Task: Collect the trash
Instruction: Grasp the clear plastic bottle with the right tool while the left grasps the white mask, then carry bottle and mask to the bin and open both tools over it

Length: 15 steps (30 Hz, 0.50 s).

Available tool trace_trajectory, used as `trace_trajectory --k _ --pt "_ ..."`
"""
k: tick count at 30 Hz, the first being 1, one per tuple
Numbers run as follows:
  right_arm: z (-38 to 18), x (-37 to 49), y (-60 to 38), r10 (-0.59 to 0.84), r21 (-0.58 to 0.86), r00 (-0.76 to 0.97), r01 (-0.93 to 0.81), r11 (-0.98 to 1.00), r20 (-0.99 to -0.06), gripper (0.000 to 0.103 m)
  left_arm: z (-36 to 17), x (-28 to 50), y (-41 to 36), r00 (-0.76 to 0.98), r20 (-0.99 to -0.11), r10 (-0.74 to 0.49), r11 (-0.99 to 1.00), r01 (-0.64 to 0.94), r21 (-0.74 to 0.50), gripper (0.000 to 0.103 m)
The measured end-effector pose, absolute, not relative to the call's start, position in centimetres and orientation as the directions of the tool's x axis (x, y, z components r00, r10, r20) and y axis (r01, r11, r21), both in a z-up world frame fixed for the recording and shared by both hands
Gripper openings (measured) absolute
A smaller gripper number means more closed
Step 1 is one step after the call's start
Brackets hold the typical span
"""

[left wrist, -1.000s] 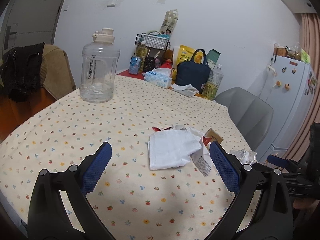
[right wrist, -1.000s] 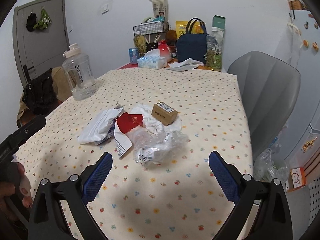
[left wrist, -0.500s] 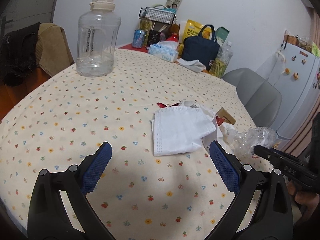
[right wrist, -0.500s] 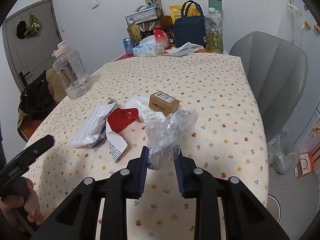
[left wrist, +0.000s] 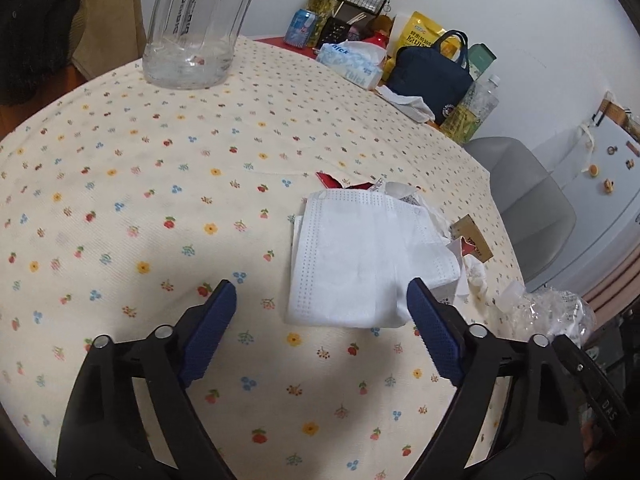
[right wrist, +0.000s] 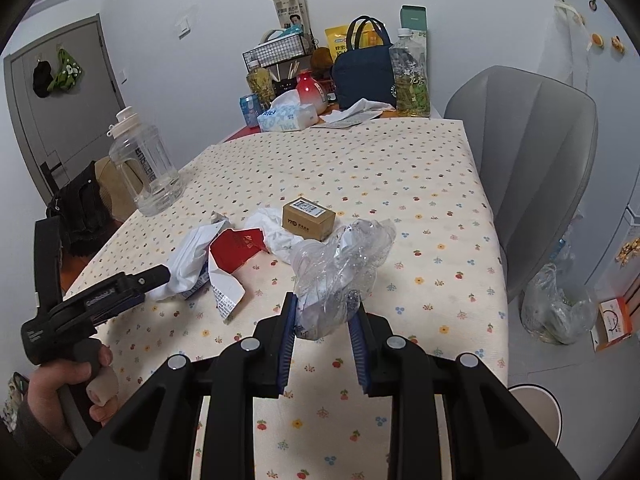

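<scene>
Closer now, water jug (left wrist: 200, 20) top cut off.

Big clear water jug (right wrist: 143, 171) stands on the flowered tablecloth (right wrist: 360, 168), at its left edge, and it's our landmark. Behind the jug, over a chair, hangs a dark jacket (right wrist: 82, 210). Past the jug at the far end of the table sits a blue tissue box (right wrist: 287, 117), with a blue drink can (right wrist: 250, 109) just beside it. Further from the jug, a navy lunch bag (right wrist: 362, 70) stands against the wall, a wire basket (right wrist: 276, 51) to its left, a bottle of green tea (right wrist: 412, 76) to its right. Across the table from the jug, a grey chair (right wrist: 528, 152). On the floor beyond that chair, well apart from the jug, lies a clear plastic bag (right wrist: 556, 308).
</scene>
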State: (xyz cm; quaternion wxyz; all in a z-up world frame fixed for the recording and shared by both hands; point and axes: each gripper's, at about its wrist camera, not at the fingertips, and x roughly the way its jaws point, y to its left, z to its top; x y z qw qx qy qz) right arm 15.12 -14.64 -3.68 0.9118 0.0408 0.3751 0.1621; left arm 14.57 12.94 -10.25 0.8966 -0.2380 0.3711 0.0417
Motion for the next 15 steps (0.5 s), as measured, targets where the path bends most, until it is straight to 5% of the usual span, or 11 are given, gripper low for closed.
trace_trajectory --k 1,2,5,15 --pt "-3.7 15.0 -14.7 0.326 0.196 0.666 -0.264 0.944 -0.671 0.026 -10.2 14.6 12.9 0.724 -0.684 -0.091 0.885 -0.255 -0.388 0.078" --pt "-3.7 14.9 -14.8 0.326 0.197 0.666 -0.264 0.944 -0.671 0.026 -10.3 14.7 12.8 0.72 -0.687 -0.099 0.885 -0.252 -0.392 0.064" --pt "-3.6 14.8 -14.9 0.325 0.196 0.666 -0.263 0.945 -0.671 0.026 -10.4 15.1 12.7 0.682 -0.727 -0.084 0.893 -0.272 -0.358 0.009" --pt "-2.7 13.3 -15.8 0.328 0.2 0.686 -0.262 0.944 -0.649 0.026 -6.2 11.8 13.3 0.768 -0.64 -0.039 0.906 -0.243 -0.347 0.008"
